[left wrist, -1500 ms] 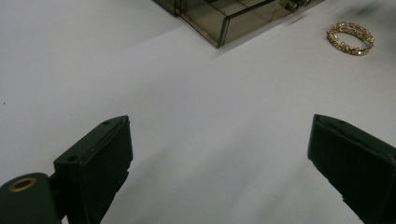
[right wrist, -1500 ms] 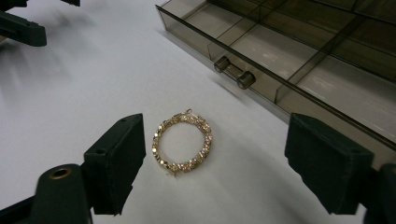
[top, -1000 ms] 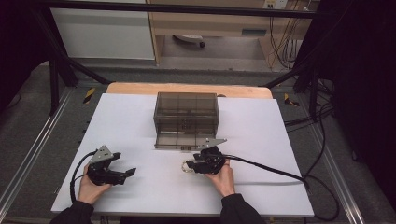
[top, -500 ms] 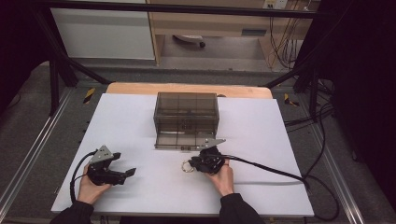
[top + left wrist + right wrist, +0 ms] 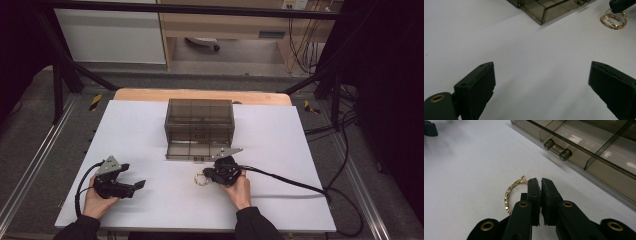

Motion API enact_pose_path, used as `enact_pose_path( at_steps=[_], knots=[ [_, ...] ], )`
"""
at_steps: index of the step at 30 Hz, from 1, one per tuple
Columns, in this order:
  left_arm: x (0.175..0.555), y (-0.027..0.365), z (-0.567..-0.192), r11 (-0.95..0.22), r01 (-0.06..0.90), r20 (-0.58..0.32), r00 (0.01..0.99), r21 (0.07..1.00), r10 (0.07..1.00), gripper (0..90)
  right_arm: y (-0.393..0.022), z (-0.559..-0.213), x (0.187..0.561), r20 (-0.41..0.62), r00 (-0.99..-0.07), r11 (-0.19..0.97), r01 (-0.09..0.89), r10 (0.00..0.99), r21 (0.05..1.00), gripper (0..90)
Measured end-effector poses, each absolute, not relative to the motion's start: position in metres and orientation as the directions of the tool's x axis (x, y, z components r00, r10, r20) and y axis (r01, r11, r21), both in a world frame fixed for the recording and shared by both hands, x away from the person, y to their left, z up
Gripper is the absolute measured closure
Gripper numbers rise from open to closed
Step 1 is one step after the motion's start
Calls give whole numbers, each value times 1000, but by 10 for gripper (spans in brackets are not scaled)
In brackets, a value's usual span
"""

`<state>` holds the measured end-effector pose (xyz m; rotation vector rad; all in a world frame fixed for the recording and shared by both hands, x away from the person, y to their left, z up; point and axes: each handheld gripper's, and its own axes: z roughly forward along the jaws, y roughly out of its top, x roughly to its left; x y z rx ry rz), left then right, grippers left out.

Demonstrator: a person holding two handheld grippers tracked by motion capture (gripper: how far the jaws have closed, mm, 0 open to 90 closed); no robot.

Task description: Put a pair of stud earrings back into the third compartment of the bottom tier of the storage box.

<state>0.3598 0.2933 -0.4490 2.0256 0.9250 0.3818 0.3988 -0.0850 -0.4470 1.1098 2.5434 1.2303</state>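
A white table (image 5: 150,130) fills the middle of the frame. At upper centre stands a smoky clear drawer box (image 5: 200,120), its drawer pulled out. Just below it, the right gripper (image 5: 207,176) meets a gold ring-shaped bracelet (image 5: 201,179). At lower left the left gripper (image 5: 139,185) rests apart.

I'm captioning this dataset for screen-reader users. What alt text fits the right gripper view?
The right gripper has its two black jaws shut on a gold bracelet that lies on a white table. Behind it, at upper right, stands a smoky clear organizer box with its divided drawer pulled open.
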Motion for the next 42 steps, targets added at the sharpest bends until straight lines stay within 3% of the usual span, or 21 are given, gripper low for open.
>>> enact_pose_path(
  at_steps=[19,42],
  knots=[
    [359,293,-449,-362,469,-68,680,805,730,72,-100,-416,393,181,-724,390,543,665,744,868],
    [360,293,-449,-362,470,-68,680,805,730,72,-119,-388,411,143,-680,336,520,719,785,868]
  ],
)
